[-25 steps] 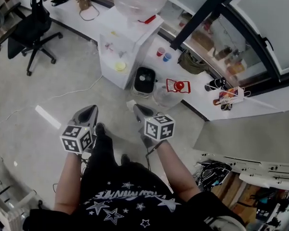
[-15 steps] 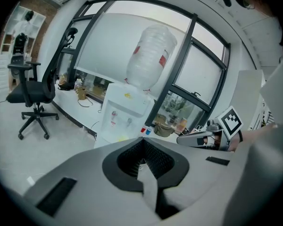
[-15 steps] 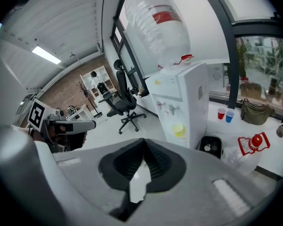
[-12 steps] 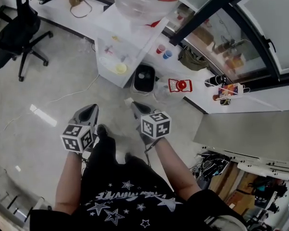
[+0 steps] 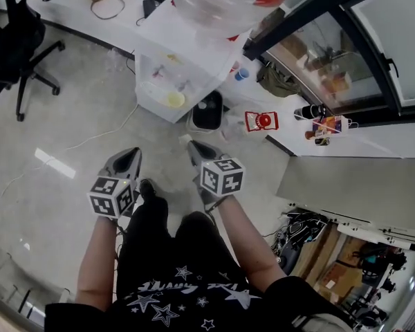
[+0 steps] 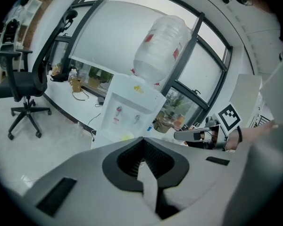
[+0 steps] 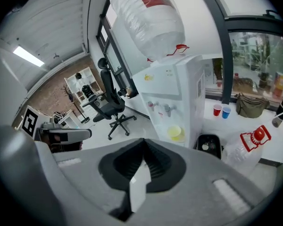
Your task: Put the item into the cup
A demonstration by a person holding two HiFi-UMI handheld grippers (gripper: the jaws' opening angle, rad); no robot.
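Closest to you, both forearms reach forward over the grey floor [image 5: 69, 123], roughly parallel and held low in front of your legs. Your left gripper [image 5: 132, 153] and right gripper [image 5: 192, 146] point ahead, near each other but apart, each with its jaws pressed together on nothing. Beyond their tips a black bin [image 5: 207, 111] sits just beside the white water dispenser [image 5: 167, 54], which carries a big clear bottle [image 5: 221, 2]. Farther off, a red cup [image 7: 217, 110] and a blue cup [image 7: 226, 112] stand side by side on the white counter [image 7: 233, 125], well apart from both grippers. You cannot tell which thing is the item.
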